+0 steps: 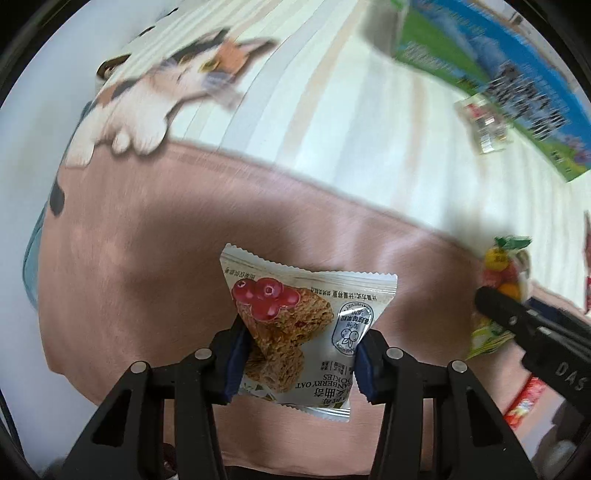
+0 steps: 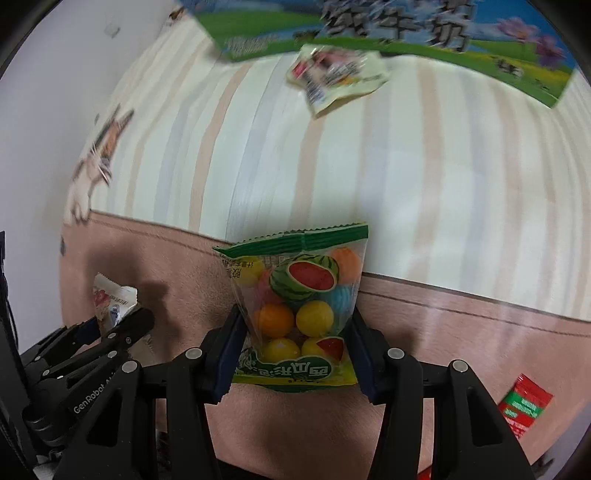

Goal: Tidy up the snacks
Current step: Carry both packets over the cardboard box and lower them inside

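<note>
My left gripper [image 1: 300,354] is shut on a white cranberry oat cookie packet [image 1: 306,325] and holds it above the pink part of the tablecloth [image 1: 147,258]. My right gripper [image 2: 293,350] is shut on a clear gumball candy bag [image 2: 299,306] with a green top and a watermelon print. In the left wrist view the right gripper [image 1: 532,328] and its candy bag [image 1: 502,273] show at the right edge. In the right wrist view the left gripper [image 2: 107,332] and its cookie packet [image 2: 110,299] show at the lower left.
A green and blue milk box [image 2: 369,33] stands at the far side; it also shows in the left wrist view [image 1: 498,74]. A pale snack packet [image 2: 336,74] lies before it on the striped cloth. A red sachet [image 2: 524,406] lies at the right. A cat print [image 1: 166,92] is on the cloth.
</note>
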Demonstrator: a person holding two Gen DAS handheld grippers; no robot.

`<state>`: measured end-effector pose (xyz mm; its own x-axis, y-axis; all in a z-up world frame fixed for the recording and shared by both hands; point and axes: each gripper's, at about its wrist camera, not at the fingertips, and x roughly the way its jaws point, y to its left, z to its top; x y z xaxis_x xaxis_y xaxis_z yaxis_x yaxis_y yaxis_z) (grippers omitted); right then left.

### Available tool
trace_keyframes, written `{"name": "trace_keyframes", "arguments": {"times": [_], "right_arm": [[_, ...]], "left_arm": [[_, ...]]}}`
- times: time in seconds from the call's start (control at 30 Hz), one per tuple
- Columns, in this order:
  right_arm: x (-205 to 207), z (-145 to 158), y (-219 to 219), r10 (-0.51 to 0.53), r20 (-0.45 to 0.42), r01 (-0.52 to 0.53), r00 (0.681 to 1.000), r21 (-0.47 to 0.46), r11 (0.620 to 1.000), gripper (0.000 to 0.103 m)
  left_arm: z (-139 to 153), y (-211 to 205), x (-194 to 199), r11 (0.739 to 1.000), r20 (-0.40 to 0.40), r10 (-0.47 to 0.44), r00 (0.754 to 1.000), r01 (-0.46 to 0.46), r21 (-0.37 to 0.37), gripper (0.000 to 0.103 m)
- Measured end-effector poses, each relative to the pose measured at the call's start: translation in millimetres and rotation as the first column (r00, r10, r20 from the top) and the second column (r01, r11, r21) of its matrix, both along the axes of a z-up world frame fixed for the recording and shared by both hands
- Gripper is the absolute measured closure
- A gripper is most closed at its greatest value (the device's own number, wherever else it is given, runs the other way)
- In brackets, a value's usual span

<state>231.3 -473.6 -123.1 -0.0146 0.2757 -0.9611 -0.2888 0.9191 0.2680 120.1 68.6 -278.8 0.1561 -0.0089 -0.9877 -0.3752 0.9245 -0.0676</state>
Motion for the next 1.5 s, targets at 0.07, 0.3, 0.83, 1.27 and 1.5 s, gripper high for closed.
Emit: {"name": "trace_keyframes", "arguments": {"times": [0.07,0.3,0.83,1.27,1.5], "right_arm": [[7,11,-11,-0.022,0.010,0.021,1.000,0.027,0.999,0.048],[22,94,-68,-0.115,0.088,0.101,0.989,0.147,0.984,0.048],[194,169,-39,-0.223,0.279,0.196,0.934,0.124,0.973,0.048],[297,79,-45,-0.263,0.156,0.270,0.952,-0.024,0.963,0.048],[301,58,-42,-0.265,0.114,0.274,0.957,-0.068,0.959,0.006]], "left_arm": [[17,-9,7,1.000,0.031,-0.016,0.999,0.017,-0.016,0.058],[108,-31,56,0.991,0.178,-0.095,0.979,0.111,-0.080,0.058],[184,-35,271,0.954,0.224,-0.272,0.936,0.294,-0.068,0.057],[87,0,380,0.962,-0.016,-0.273,0.962,0.273,0.021,0.056],[61,11,390,0.969,-0.068,-0.246,0.967,0.244,-0.035,0.034]]}}
